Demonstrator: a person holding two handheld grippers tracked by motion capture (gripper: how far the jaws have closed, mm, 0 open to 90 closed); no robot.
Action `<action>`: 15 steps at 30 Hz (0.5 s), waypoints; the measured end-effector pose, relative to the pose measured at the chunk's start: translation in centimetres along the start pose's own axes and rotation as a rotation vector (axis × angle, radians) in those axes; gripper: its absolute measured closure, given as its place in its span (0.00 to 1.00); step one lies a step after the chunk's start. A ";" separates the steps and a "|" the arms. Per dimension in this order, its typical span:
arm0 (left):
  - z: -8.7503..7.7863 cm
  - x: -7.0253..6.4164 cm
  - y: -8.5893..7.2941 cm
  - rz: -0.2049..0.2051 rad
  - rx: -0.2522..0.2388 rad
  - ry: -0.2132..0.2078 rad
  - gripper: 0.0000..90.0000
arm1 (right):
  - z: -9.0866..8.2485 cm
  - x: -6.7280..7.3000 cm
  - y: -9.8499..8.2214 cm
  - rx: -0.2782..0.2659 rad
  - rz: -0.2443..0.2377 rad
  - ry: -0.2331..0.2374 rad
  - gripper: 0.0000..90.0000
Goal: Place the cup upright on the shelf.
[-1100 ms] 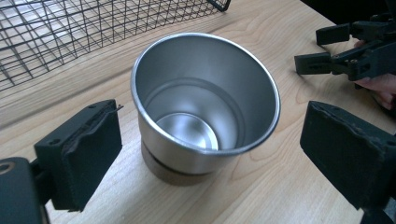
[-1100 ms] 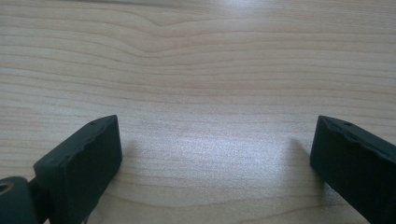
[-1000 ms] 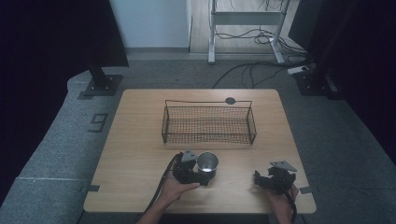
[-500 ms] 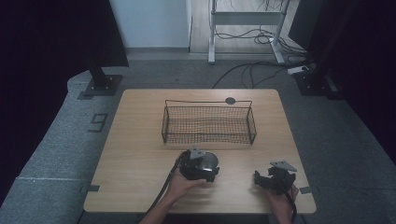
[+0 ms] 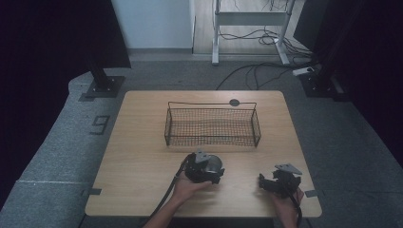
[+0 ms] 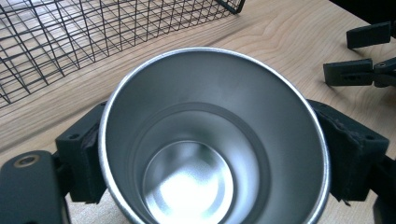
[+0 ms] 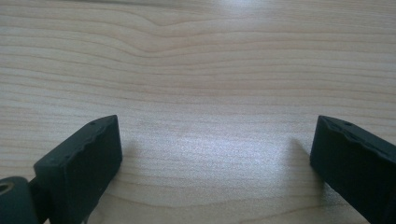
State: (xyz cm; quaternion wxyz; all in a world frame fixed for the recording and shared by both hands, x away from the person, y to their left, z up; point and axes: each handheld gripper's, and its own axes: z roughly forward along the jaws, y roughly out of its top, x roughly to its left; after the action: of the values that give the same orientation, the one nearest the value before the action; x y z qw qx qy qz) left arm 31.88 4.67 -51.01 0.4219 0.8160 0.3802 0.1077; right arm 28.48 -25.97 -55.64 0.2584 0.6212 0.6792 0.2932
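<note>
A shiny steel cup (image 6: 210, 140) stands between the jaws of my left gripper (image 6: 215, 158), its open mouth facing the camera and its inside empty. Both black pads (image 6: 81, 158) press against its wall. In the high view the cup (image 5: 216, 163) and the left gripper (image 5: 209, 172) are on the table just in front of the wire basket (image 5: 211, 142). My right gripper (image 5: 266, 183) rests near the front right of the table. Its jaws (image 7: 215, 154) stand wide apart over bare wood.
The black wire basket (image 6: 70, 37) is empty and lies across the middle of the wooden table (image 5: 142, 156). A small dark disc (image 5: 234, 102) sits behind it at the far edge. The right gripper (image 6: 369, 56) shows beyond the cup.
The left gripper has shifted a little to the right and toward the basket, covering more of the cup. The right gripper has not moved.
</note>
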 end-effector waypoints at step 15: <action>-0.8 -0.1 0.1 0.001 -0.019 -0.017 0.15 | 0.0 0.0 0.0 0.000 0.000 0.000 0.02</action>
State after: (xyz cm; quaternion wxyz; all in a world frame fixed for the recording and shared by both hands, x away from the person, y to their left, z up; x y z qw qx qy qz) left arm 31.48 5.09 -50.40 0.4327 0.8131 0.3751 0.1047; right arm 28.48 -25.96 -55.64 0.2583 0.6214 0.6791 0.2932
